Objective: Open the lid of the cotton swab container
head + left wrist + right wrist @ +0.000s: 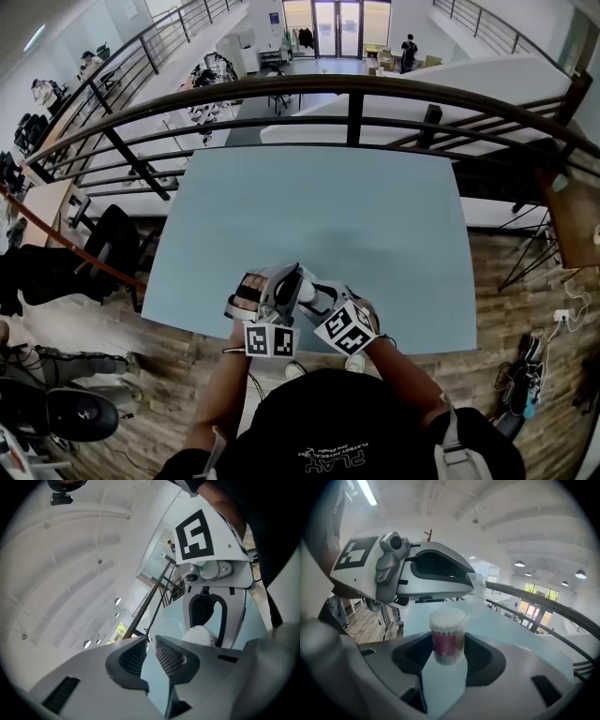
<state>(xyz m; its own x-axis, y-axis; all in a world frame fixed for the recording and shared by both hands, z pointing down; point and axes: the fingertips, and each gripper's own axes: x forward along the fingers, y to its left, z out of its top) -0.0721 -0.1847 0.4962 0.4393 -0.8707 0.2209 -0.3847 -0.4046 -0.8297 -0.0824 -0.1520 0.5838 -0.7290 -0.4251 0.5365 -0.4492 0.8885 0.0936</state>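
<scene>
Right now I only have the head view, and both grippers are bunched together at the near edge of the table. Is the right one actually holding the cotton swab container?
Observer: Yes. In the right gripper view, the right gripper is closed on the cotton swab container, which stands upright between its pads.
Operator: Is the lid still on?
Observer: No. The swab tips are uncovered, and the clear lid sits above and to one side of the rim.
Operator: What has the lid?
Observer: The left gripper appears to pinch it at its jaw tips. I cannot tell whether a hinge still joins it to the container.
</scene>
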